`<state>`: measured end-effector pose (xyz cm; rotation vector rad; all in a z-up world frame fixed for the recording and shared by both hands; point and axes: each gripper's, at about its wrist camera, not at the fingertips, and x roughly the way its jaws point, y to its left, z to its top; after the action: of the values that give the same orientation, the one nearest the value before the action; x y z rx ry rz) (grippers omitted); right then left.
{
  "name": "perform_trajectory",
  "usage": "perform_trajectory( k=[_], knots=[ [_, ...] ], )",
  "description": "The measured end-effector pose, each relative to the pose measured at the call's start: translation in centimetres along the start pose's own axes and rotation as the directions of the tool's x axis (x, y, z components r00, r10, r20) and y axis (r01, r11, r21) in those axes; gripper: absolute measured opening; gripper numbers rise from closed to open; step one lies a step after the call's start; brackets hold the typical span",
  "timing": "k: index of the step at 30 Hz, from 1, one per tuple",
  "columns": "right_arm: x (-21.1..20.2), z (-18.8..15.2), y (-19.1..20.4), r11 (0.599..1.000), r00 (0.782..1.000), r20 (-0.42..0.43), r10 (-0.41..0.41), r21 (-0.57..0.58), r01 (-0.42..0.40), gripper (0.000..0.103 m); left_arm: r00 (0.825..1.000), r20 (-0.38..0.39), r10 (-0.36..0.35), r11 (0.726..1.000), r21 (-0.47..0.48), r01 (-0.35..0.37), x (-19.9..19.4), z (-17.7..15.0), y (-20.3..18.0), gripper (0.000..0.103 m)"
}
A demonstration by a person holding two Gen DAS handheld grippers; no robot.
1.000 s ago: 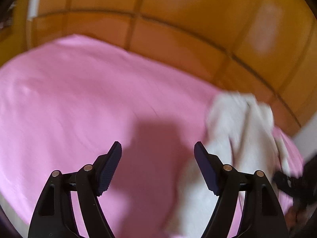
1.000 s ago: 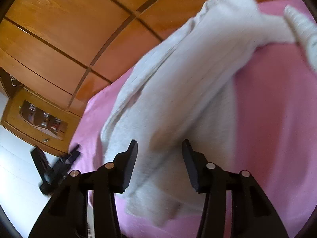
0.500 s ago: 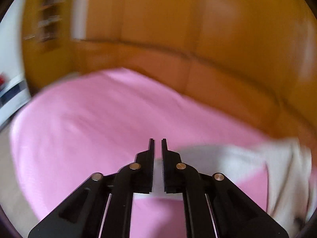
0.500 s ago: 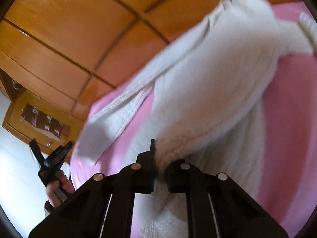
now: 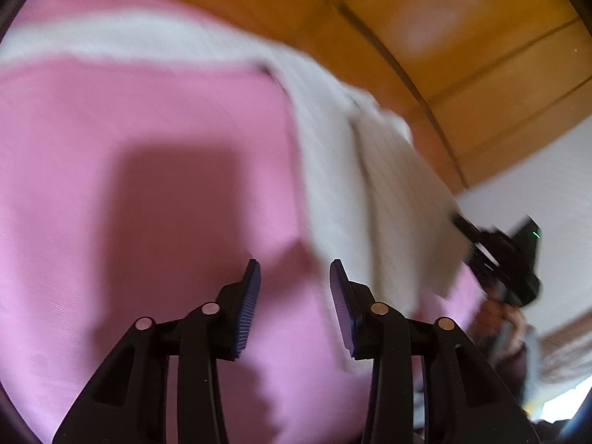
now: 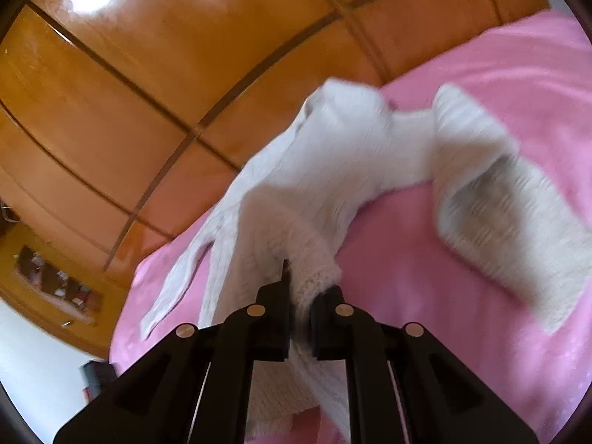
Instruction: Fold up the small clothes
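**Right gripper lifts the knit while the left stands free**

While the right gripper (image 6: 298,296) pinches a bunched edge of the white knit garment (image 6: 325,185) at lower centre of its own view, the cloth rises from the pink bedsheet (image 6: 499,85) in a peak and drapes away toward the upper middle of the frame. Its jaws are pressed together on the fabric, with a fold of knit squeezed between them. A loose strip, perhaps a sleeve, trails to the lower left, and a broader flap lies flat on the sheet at the right. Behind the bed stands a wooden panelled wall (image 6: 148,74), filling the upper left.

From the left wrist view, the left gripper (image 5: 294,296) has its jaws spread with nothing between them, hovering over bare pink bedsheet (image 5: 111,129) at bottom centre. The white knit garment (image 5: 370,185) runs as a band across the top and down the right of that frame, and its lower corner hangs just beyond the right fingertip. Both views are blurred, so fine detail of hems and seams cannot be made out.

I judge the step in hand to be spreading or lifting one side of the garment before a fold, early in the task. Next, the left gripper likely needs to reach the near corner on its right, close on a single layer, and pull in concert with the right so the cloth lies flat.
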<state>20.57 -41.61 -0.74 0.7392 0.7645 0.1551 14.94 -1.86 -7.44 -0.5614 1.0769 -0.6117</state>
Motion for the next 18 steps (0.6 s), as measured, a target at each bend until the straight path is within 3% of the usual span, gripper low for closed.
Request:
perform_trajectory(
  k=[3,5,6,7,8,10,13,18],
  knots=[
    [1.1,-0.9,0.3,0.999,0.998,-0.038,0.054,-0.002,-0.054,0.013,0.999,0.002,-0.042,0.999,-0.014,0.042,1.9,-0.1,-1.4,0.038],
    [2.0,-1.4,0.8,0.997,0.995,-0.070,0.075,-0.007,-0.076,0.044,0.999,0.006,-0.045,0.998,-0.032,0.045,2.9,0.3,-2.1,0.036],
    [2.7,-1.9,1.1,0.996,0.992,-0.092,0.087,-0.008,-0.088,0.046,0.999,0.006,-0.041,0.999,-0.034,0.041,2.9,0.4,-2.4,0.018],
    [3.0,-2.2,1.2,0.996,0.990,-0.110,0.082,-0.019,-0.085,0.043,1.000,0.002,-0.018,0.999,-0.028,0.018,2.9,0.6,-2.3,0.008],
    [3.0,-2.5,1.3,0.997,0.990,-0.124,0.067,-0.034,-0.072,0.026,1.000,0.004,0.012,1.000,-0.024,-0.012,2.3,1.2,-1.7,0.006],
    [3.0,-2.8,1.9,0.997,0.990,-0.138,0.031,-0.067,-0.040,0.009,0.999,0.035,0.042,0.999,-0.011,-0.041,0.7,1.3,-1.7,0.005],
    [1.1,-2.2,3.3,0.992,0.995,-0.094,0.015,-0.122,-0.026,0.007,0.992,0.107,0.064,0.997,0.024,-0.067,-2.6,1.9,-2.0,0.004],
    [-5.6,-0.7,6.9,0.972,0.996,0.014,0.090,-0.219,-0.085,0.006,0.970,0.229,0.085,0.991,0.081,-0.106,-9.0,3.2,-2.8,0.003]
  ],
)
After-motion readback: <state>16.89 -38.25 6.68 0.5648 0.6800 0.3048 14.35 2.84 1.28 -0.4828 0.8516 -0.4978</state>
